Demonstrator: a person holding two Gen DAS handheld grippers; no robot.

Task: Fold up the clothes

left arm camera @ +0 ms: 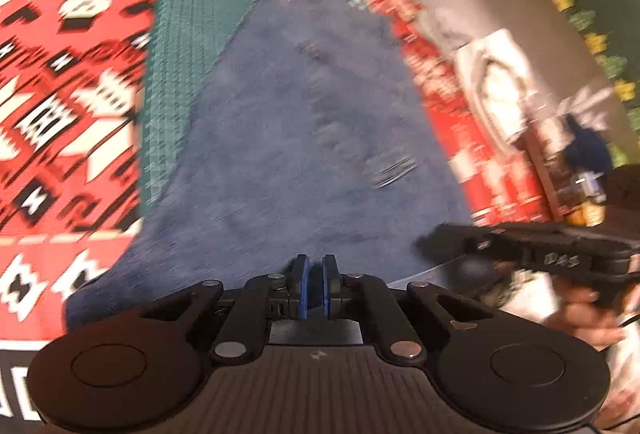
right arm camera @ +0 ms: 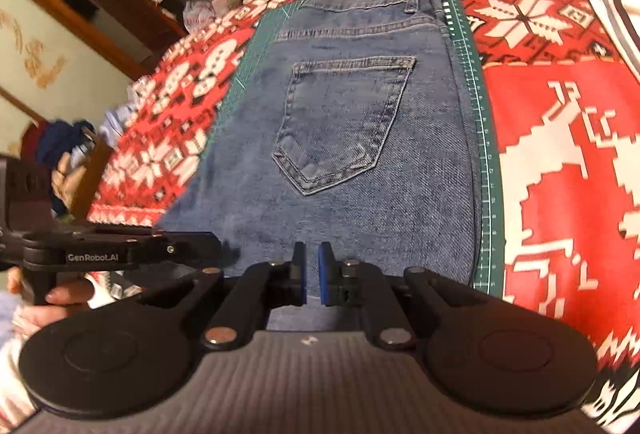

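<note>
Folded jeans (right arm camera: 340, 138) lie flat on green cutting mat (right arm camera: 486, 170), back pocket up, mat on red patterned blanket (right arm camera: 560, 106). Left gripper (left arm camera: 315, 276) over jeans' near edge, fingers closed, empty. Right gripper (right arm camera: 312, 271) alongside, narrow gap between pads, nothing gripped.

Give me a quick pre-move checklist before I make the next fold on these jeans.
1. Jeans flat on green cutting mat: ok, back pocket faces up, no big wrinkles.
2. Left gripper free of cloth: ok, jaws shut, nothing between them.
3. Right gripper free of cloth: ok, slim gap between the pads, empty.
4. Grippers apart from each other: ok.
5. Jeans square to the mat: not ok, the near left edge spills onto the red patterned blanket.
6. Layers under the top one: cannot tell.
</note>
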